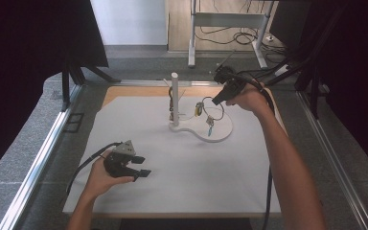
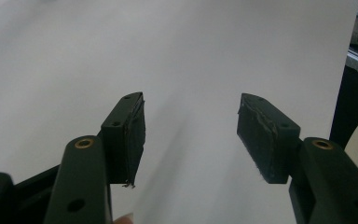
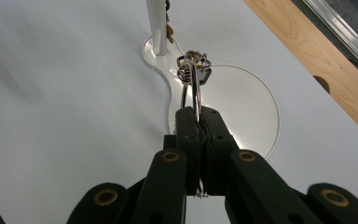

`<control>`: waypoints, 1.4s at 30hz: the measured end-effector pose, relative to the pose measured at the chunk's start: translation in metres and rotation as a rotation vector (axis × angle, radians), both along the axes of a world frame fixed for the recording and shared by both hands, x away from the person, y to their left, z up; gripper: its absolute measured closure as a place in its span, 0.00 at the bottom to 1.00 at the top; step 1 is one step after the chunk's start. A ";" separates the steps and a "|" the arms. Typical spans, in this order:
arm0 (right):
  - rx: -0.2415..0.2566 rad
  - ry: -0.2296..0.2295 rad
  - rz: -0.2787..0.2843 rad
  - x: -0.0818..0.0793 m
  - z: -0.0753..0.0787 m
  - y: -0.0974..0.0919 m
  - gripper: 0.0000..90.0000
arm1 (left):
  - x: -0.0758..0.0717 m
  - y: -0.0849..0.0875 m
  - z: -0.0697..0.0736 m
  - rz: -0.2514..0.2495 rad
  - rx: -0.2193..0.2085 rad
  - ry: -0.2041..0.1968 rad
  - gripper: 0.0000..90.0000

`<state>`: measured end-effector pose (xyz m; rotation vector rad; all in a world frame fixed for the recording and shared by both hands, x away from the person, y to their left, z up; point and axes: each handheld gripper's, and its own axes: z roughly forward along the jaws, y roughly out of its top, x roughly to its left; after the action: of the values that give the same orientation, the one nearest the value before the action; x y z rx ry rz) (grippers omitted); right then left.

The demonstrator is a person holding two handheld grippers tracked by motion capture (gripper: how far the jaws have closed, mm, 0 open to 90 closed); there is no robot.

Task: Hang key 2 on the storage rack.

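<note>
The right hand-held gripper [image 3: 199,112] pinches a thin metal key ring [image 3: 192,81] of dangling charms and should lift steadily beside the white upright post [image 1: 175,98], while the left hand-held gripper [image 2: 191,135] rests wide open.

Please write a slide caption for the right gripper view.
Right gripper shut on a key ring above the white stand.

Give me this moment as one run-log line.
right gripper: shut on key ring, lifted over white stand | left gripper: open, nothing between jaws, over white sheet
</note>
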<state>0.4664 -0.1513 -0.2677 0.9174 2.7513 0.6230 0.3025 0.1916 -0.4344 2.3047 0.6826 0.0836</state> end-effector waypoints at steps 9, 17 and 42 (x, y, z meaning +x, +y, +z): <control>-0.009 0.005 -0.004 0.005 -0.004 0.004 0.97 | 0.000 -0.001 -0.001 0.000 0.001 0.003 0.47; -0.005 0.010 -0.003 0.011 -0.009 0.008 0.97 | 0.000 -0.001 0.000 0.000 0.003 0.002 0.47; 0.011 0.016 -0.064 0.048 -0.021 0.014 0.97 | 0.003 0.011 -0.003 0.026 -0.033 0.024 0.47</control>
<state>0.5143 -0.1377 -0.2884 1.0125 2.7227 0.6234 0.3057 0.2021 -0.4370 2.2683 0.7212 0.0564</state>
